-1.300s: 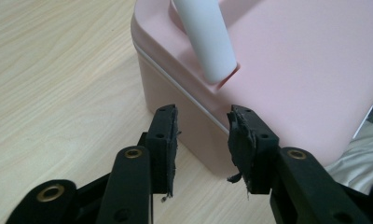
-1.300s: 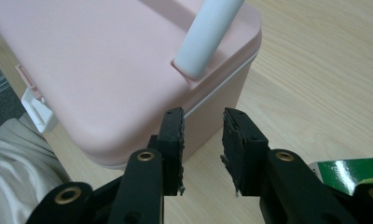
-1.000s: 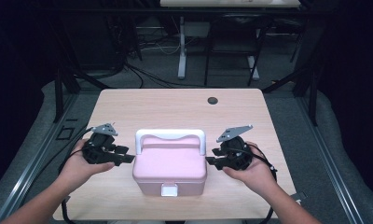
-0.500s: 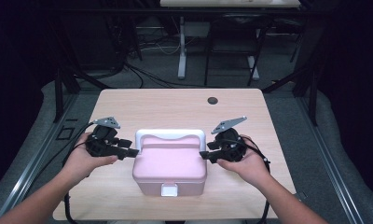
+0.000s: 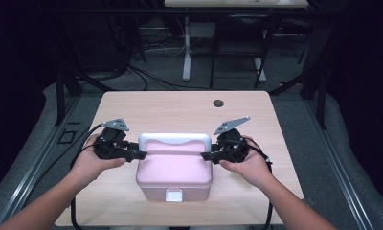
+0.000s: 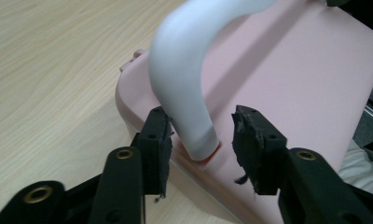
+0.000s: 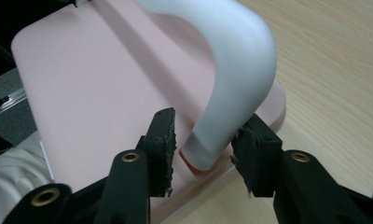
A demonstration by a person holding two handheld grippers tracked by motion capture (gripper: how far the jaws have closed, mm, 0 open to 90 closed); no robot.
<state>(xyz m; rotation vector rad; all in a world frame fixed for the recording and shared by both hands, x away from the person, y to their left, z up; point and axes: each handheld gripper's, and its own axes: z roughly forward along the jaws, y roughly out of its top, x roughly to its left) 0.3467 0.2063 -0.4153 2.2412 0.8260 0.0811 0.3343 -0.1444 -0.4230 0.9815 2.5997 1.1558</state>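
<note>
- The pink box (image 5: 174,167) sat at the table's (image 5: 180,108) near edge, white handle (image 5: 174,139) lying towards the far side.
- Left gripper (image 6: 201,135) had just been closing, jaws straddling the handle's left foot, one pad touching and the other apart.
- Right gripper (image 7: 204,140) bracketed the handle's other foot, spread; contact was unclear.
- Best squeeze both ends evenly before lifting.
- The box's front latch (image 5: 174,195) was too small to read.

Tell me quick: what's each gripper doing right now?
Left gripper: open, jaws just closing around the handle end, a gap on one side.
Right gripper: open, jaws straddling the handle's other end.
</note>
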